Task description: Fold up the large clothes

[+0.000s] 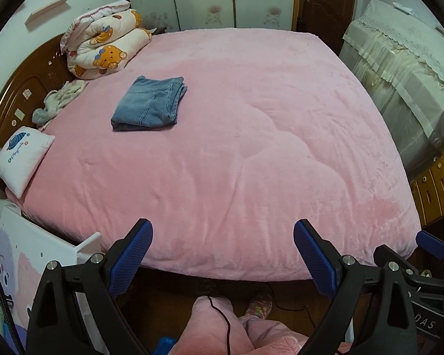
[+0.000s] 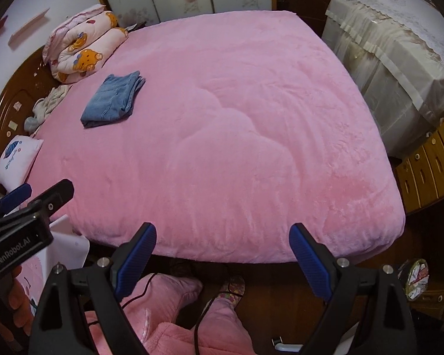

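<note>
Pink plush cover: spread over the whole bed (image 1: pixel 251 148), filling the middle of both views; soft creases run across its centre, and its near edge hangs above dark floor.
Folded jeans: blue denim (image 1: pixel 149 105), a compact squared stack lying flat on the cover, left of centre in the upper half of the left wrist view; in the right wrist view further toward the upper left (image 2: pixel 112 100). Well apart from both tools.
Left gripper: (image 1: pixel 222 251) lower centre of its own view, blue pads spread wide, nothing between them, hanging over the near edge of the bed. Also seen at the lower left edge of the right wrist view.
Right gripper: (image 2: pixel 222 254) lower centre of its own view, pads likewise wide apart and holding nothing, over the near bed edge.
Rolled quilt: cartoon bear print (image 1: pixel 103 44), upper left, at the head end of the bed beside the wooden headboard (image 1: pixel 17 94).
Small pillow: white with blue embroidery (image 1: pixel 22 159), left edge, leaning at the headboard.
Crumpled pale garment: (image 1: pixel 59 100) between quilt and pillow, at the cover's left margin.
Person: pink fleece trouser legs (image 1: pixel 216 325) and a patterned slipper (image 1: pixel 259 303) at the bottom of the frame, with a black cable trailing over them.
Covered furniture: cream lace-edged cloth (image 1: pixel 399 74), upper right.
</note>
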